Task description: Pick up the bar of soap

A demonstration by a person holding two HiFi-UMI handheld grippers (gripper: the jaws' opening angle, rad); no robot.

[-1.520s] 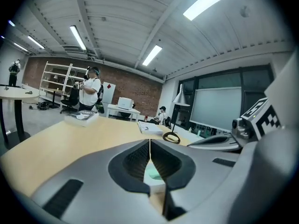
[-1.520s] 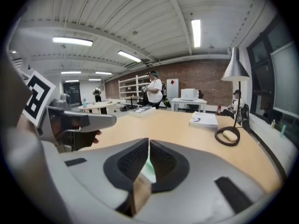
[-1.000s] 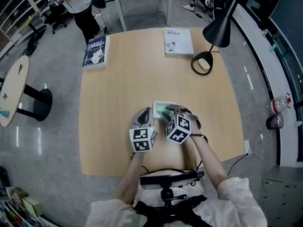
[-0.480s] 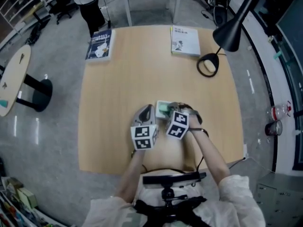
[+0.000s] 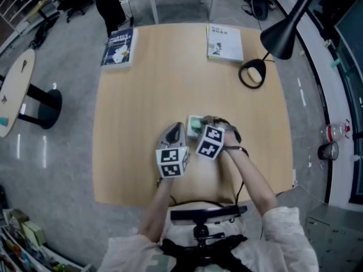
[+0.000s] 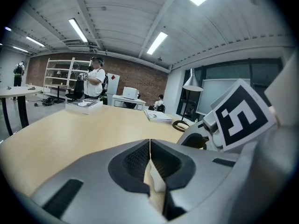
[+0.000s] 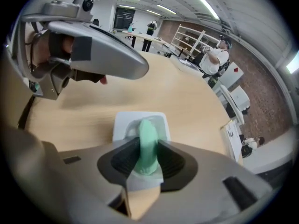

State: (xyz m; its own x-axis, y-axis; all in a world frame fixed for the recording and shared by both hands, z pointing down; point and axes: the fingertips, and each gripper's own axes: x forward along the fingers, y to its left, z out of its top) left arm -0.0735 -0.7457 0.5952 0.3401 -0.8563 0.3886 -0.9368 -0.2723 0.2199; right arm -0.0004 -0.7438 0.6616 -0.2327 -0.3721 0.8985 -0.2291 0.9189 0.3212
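Worktop: pale wood | left gripper: fingers closed together, nothing between | right gripper: fingers just opening, set either side of soap | dish: white, on worktop | soap: green, on edge in dish, between right fingers

**Layout of the Table and Its Surroundings**

The table is viewed from its near edge. A soap dish is set on it, about midway across and in the near half. The bar of soap is seated in that dish. A book is laid at the far left corner. A booklet is laid toward the far right, and a lamp base is placed just right of it and slightly nearer (the shade is carried above the right edge). A round side table is stood on the floor well to the left.
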